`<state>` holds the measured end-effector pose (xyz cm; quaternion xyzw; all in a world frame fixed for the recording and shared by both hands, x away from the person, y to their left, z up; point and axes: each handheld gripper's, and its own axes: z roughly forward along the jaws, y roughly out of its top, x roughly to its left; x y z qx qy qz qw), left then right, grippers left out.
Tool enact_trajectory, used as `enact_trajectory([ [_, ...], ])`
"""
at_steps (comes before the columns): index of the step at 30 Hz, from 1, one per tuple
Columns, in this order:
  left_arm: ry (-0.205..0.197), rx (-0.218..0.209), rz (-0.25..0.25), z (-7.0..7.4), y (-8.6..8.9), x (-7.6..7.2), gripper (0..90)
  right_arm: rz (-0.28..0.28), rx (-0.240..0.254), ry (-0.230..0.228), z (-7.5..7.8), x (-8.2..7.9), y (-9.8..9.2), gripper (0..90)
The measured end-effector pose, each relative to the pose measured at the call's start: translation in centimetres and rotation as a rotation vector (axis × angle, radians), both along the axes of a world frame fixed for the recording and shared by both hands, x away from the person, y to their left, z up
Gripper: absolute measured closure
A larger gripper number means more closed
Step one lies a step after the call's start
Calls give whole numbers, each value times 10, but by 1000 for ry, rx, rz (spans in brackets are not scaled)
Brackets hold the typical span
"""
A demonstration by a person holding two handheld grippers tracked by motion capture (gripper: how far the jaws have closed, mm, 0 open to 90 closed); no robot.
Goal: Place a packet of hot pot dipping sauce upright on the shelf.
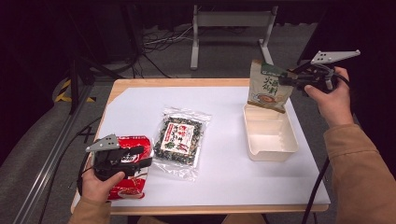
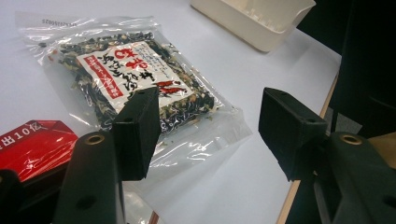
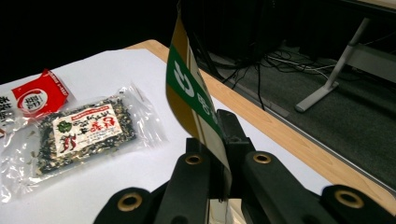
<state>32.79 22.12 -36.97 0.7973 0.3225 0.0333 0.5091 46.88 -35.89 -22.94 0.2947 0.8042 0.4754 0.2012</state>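
My right gripper (image 1: pixel 283 80) is shut on the edge of a beige and green pouch (image 1: pixel 267 88), which hangs upright above the far end of a cream tray (image 1: pixel 271 153). In the right gripper view the pouch (image 3: pixel 184 88) rises edge-on from the closed jaws of that gripper (image 3: pixel 217 135). My left gripper (image 1: pixel 146 156) is open over a red packet (image 1: pixel 133 185) at the table's near left. In the left gripper view nothing lies between the jaws of that gripper (image 2: pixel 210 121). Beyond them is a clear bag of dark dried mix (image 2: pixel 130 79), and the red packet (image 2: pixel 32 144) is at lower left.
A white sheet (image 1: pixel 224 172) covers the wooden table, with the clear bag (image 1: pixel 180 137) lying flat mid-table between the red packet and the tray. The table's wooden edge (image 3: pixel 280 135) runs close beside my right gripper. A white metal stand (image 1: pixel 231 21) and cables are on the floor behind.
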Motion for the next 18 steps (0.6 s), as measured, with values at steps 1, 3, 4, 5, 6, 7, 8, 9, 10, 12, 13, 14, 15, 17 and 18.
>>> enact_trajectory([
  [1, 0, 0, 0, 0, 0, 0, 394, 0, 0, 0, 0, 0, 0, 900],
  [3, 5, -2, 2, -1, 0, 0, 395, -8, -6, 3, -4, 5, -2, 900],
  [4, 4, 0, 0, -2, -1, 1, 394, -14, -10, 5, -6, 8, -3, 900],
  [5, 16, -2, 4, -2, -2, 0, 395, -20, -9, 9, -8, 10, -3, 900],
  [6, 8, 1, -4, -3, -2, 1, 394, -24, -9, 11, -10, 12, -4, 900],
  [7, 15, -1, -1, -3, -3, 1, 394, -30, -10, 12, -12, 14, -4, 900],
  [8, 10, 4, -6, -3, -4, 1, 394, -35, -15, 13, -14, 17, -5, 900],
  [9, 13, 5, -6, -3, -4, 1, 393, -36, -15, 18, -16, 19, -6, 900],
  [10, 12, 4, -4, -3, -4, 1, 393, -36, -11, 21, -18, 21, -8, 900],
  [12, 6, 8, -9, -3, -4, 2, 392, -42, 9, 32, -23, 26, -11, 900],
  [13, 16, 3, -12, -3, -5, 2, 392, -44, 12, 34, -25, 28, -12, 900],
  [14, 14, 5, -15, -3, -5, 3, 393, -48, 16, 33, -27, 30, -13, 900],
  [15, 16, 4, -16, -3, -5, 3, 394, -53, 17, 37, -29, 31, -14, 900],
  [17, 19, 0, -14, -3, -6, 3, 393, -66, 5, 40, -33, 34, -13, 900],
  [18, 19, 0, -14, -3, -6, 3, 393, -66, 5, 40, -33, 34, -13, 900],
])
